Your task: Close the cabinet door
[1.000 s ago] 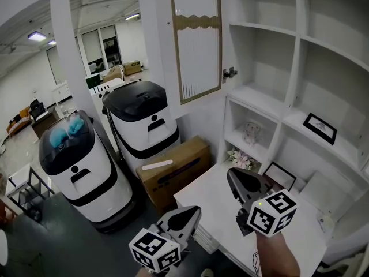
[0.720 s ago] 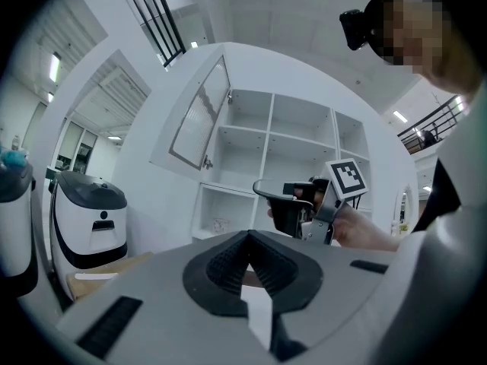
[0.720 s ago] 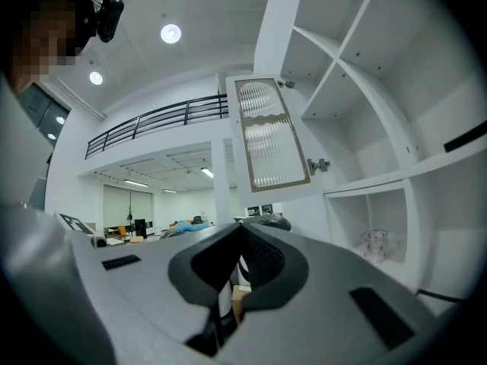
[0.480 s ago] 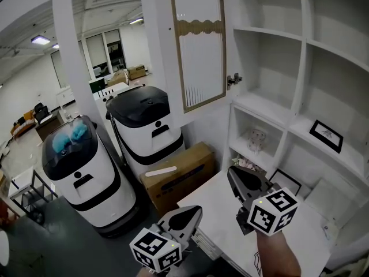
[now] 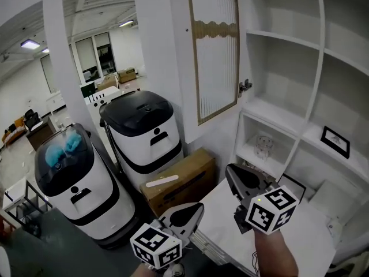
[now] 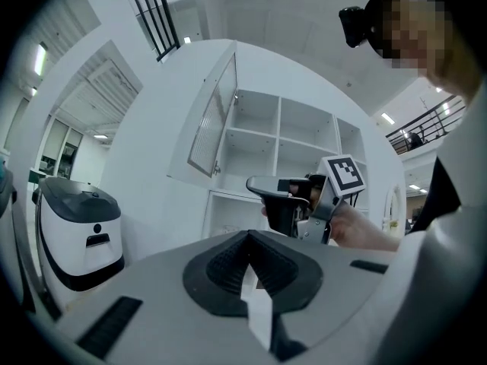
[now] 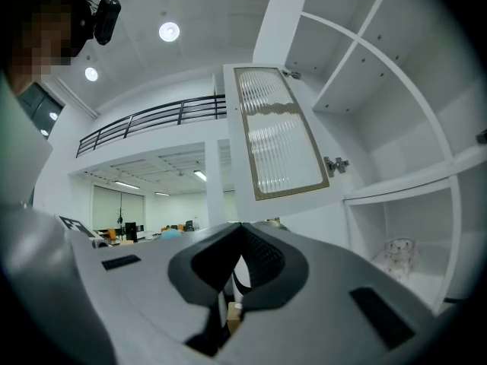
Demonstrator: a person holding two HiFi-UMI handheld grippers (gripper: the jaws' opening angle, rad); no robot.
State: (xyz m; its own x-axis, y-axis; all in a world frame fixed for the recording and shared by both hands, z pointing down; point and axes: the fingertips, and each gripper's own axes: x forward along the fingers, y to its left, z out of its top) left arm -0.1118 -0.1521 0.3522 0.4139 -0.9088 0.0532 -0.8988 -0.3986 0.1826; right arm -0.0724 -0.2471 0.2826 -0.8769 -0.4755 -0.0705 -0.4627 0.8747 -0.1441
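1. While cabinet door [image 5: 214, 51] hangs open, swung out left of shelves [image 5: 282, 39], L gripper [image 5: 193, 211] sits well below it, jaws together, empty.
2. R gripper [image 5: 233, 175] beside it, jaws closed too, nothing held.

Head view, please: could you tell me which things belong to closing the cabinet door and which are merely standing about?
Belong to the job: open cabinet door; its hinge; white cabinet; left gripper and right gripper, both shut, empty.
Standing about: near white machine; far white machine; cardboard box; glass jar; framed picture.
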